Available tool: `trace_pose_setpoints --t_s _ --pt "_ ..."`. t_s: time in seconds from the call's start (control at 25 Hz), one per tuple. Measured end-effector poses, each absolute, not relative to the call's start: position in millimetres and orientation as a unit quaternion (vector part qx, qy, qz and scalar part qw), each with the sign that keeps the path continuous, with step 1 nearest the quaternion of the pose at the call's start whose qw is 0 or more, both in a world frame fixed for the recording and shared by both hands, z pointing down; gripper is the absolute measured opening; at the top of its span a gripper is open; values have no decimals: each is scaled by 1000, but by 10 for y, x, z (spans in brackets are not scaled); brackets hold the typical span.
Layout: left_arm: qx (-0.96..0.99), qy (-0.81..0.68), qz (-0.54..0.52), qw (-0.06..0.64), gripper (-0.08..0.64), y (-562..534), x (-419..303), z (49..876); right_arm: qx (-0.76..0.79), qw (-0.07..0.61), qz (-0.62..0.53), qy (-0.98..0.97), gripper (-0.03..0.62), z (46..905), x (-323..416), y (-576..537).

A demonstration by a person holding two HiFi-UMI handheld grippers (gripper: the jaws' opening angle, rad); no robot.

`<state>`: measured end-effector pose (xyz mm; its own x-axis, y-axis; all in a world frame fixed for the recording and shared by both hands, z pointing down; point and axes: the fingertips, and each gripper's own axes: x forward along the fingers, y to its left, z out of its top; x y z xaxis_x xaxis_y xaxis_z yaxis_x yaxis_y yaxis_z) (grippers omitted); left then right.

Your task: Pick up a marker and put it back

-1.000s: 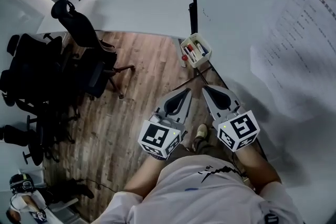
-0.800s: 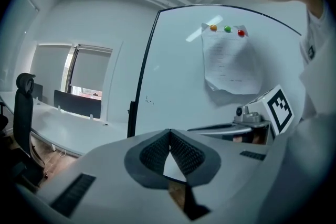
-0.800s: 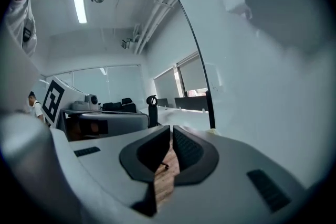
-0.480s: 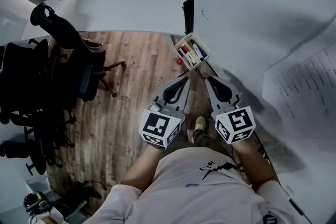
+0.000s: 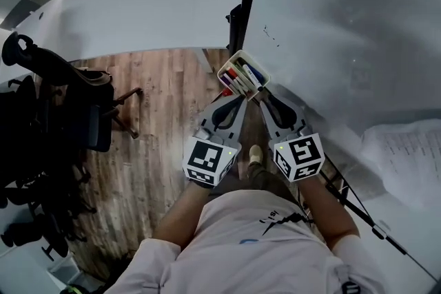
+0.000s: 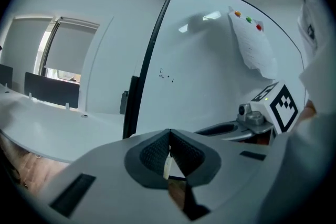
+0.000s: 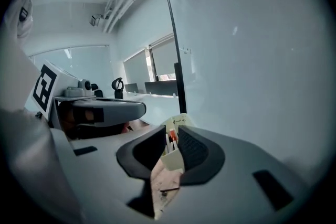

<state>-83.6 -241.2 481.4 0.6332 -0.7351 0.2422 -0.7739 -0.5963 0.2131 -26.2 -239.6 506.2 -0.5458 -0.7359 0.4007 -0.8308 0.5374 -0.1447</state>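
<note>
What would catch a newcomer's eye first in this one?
The left gripper and right gripper sit side by side at centre, aimed at a white box of markers at the lower edge of the whiteboard. Dark chairs crowd the wooden floor at left.

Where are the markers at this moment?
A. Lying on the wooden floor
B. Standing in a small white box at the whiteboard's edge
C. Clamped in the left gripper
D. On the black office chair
B: the markers stand in the white box by the whiteboard, just ahead of the left gripper and right gripper, neither of which holds one.
</note>
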Motion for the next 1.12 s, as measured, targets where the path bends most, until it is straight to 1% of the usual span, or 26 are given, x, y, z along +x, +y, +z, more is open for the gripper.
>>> trace_pose_setpoints --t_s 0.44,0.6,0.72,0.88,1.12 --pt "900 -391 73 176 11 -2712 -899 5024 480 210 155 -837 103 5524 -332 -2690" --pt "902 -385 73 179 11 -2765 -918 5063 492 227 148 -828 106 5630 -326 -2741" --pt "902 -385 73 181 11 -2790 -956 5072 500 240 131 -822 103 5623 -330 -2779" --pt "900 -390 72 180 11 -2809 -994 5079 491 265 112 -822 77 5665 -347 -2771" --pt "899 -397 70 171 11 -2764 -1001 4984 500 250 101 -823 74 5492 -299 -2749"
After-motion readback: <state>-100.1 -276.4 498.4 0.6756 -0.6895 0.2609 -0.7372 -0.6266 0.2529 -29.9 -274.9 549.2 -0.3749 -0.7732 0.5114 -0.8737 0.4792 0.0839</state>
